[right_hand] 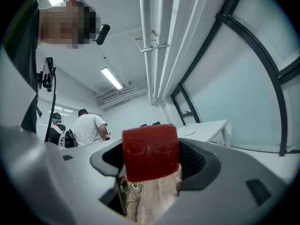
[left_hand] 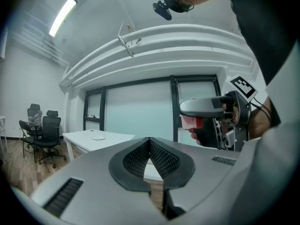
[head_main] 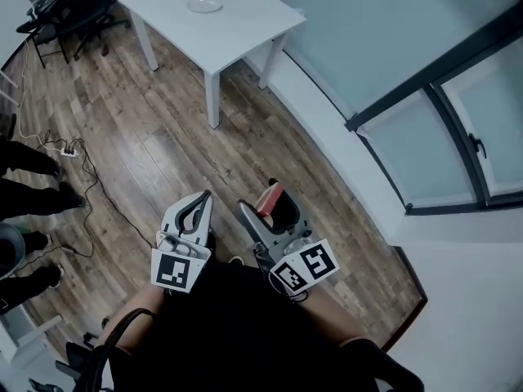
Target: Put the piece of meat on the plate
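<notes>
Two grippers sit close to the body, and the plate (head_main: 204, 6) is way off on the far white counter (head_main: 245, 35), up ahead and a bit left. The right gripper (head_main: 263, 202) has its jaws clamped on the red piece of meat (right_hand: 151, 151), so that's the hand to carry it forward, I'd say. The left gripper (head_main: 201, 198) is pinched closed on nothing. Only the head view shows the stretch of floor (head_main: 163, 137) in between; the right gripper view shows the grip itself.
</notes>
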